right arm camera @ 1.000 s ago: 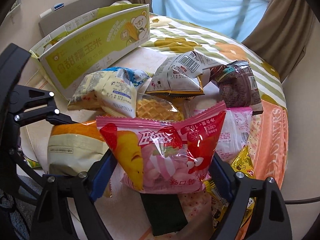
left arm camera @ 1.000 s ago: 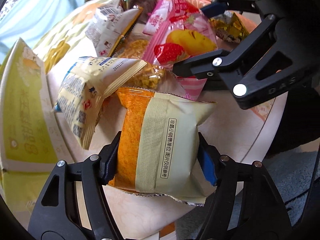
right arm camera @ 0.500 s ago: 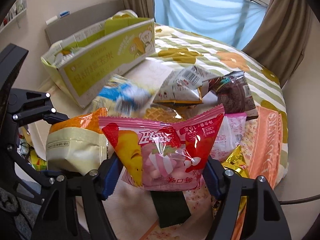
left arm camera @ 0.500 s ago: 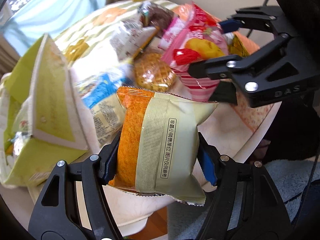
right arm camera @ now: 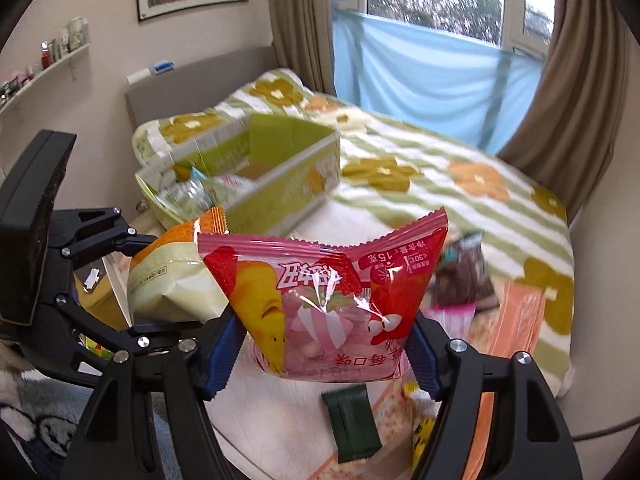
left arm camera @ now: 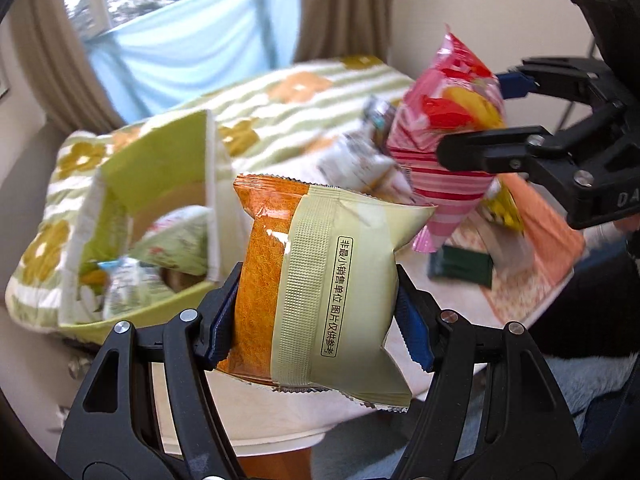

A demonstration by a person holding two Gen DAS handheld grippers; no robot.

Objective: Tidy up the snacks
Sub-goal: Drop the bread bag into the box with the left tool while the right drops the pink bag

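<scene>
Your left gripper (left arm camera: 318, 320) is clamped across the middle of a puffy orange-and-cream foil snack packet (left arm camera: 320, 280), its blue pads (left arm camera: 222, 326) pressing both sides so the pillow of air keeps it from slipping. Your right gripper (right arm camera: 322, 354) has a pink-and-red crinkly plastic sweet bag (right arm camera: 326, 300) pinched low between its pads, having just closed further onto it; the bag stands upright above the jaws.

Both packets hang in the air, clear of the tabletop, near the open yellow-green cardboard box (left arm camera: 160, 152). The orange packet sits just beside the box's near wall, the pink bag further from it. The box already holds a few wrapped snacks, so it looks to be where these belong.

Other packets, including a dark green flat sachet (right arm camera: 352, 424), lie on the table (left arm camera: 460, 300), well apart from the box, probably awaiting collection.
</scene>
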